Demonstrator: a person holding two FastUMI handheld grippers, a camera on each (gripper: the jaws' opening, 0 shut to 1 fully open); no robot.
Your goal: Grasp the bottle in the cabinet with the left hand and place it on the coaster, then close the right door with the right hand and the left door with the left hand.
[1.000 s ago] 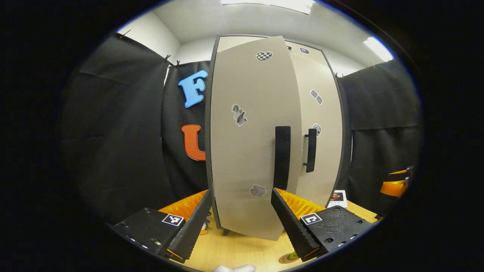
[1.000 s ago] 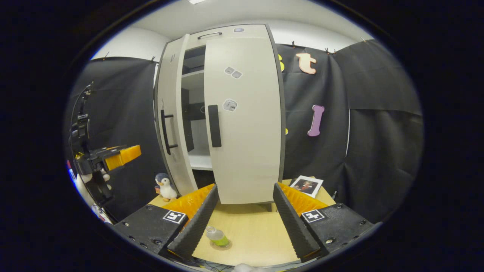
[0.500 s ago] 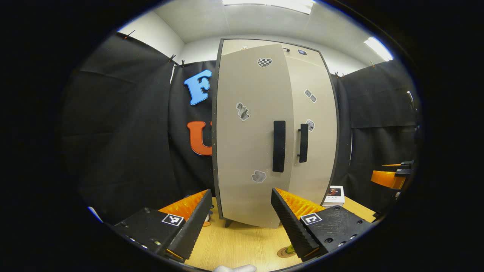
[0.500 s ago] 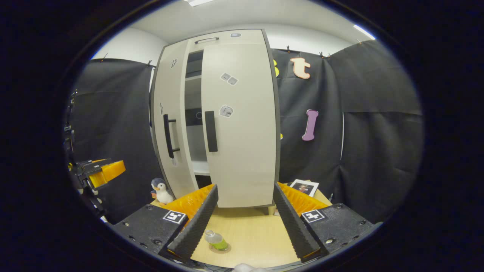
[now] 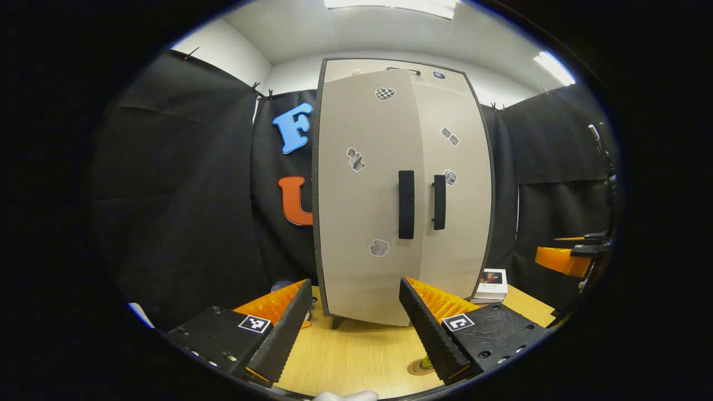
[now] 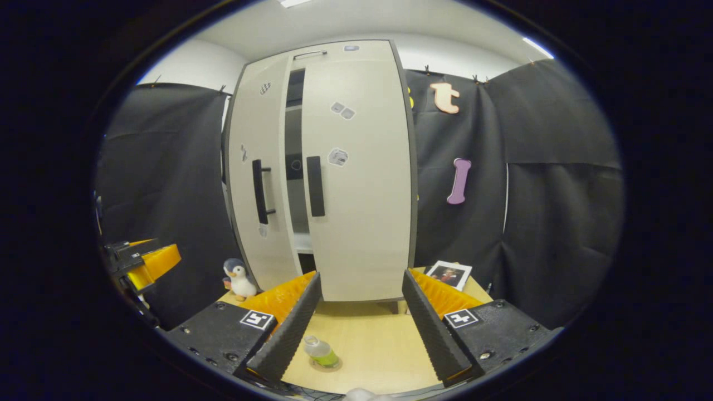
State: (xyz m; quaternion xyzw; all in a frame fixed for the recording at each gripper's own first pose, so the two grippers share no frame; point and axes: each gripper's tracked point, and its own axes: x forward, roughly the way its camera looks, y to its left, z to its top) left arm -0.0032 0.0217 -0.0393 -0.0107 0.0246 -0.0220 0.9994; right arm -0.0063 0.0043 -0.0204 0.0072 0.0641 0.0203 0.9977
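On desk, front of cabinet (image 6: 320, 167): bottle (image 6: 321, 352) upright on coaster (image 5: 418, 367). Left door (image 5: 362, 195) swung nearer shut than half-second ago, narrow gap remaining; right door (image 6: 359, 167) shut. Left gripper (image 5: 356, 328), right gripper (image 6: 359, 323): fingers apart, empty. Final push pending.

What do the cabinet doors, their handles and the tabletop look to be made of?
Cabinet doors: probably laminated board, flat matte beige with dark edging. Handles: matte black bars, plastic or painted metal; which one is unclear. Tabletop: light wood or wood-look laminate, going by faint grain lines and a smooth, low-gloss surface.
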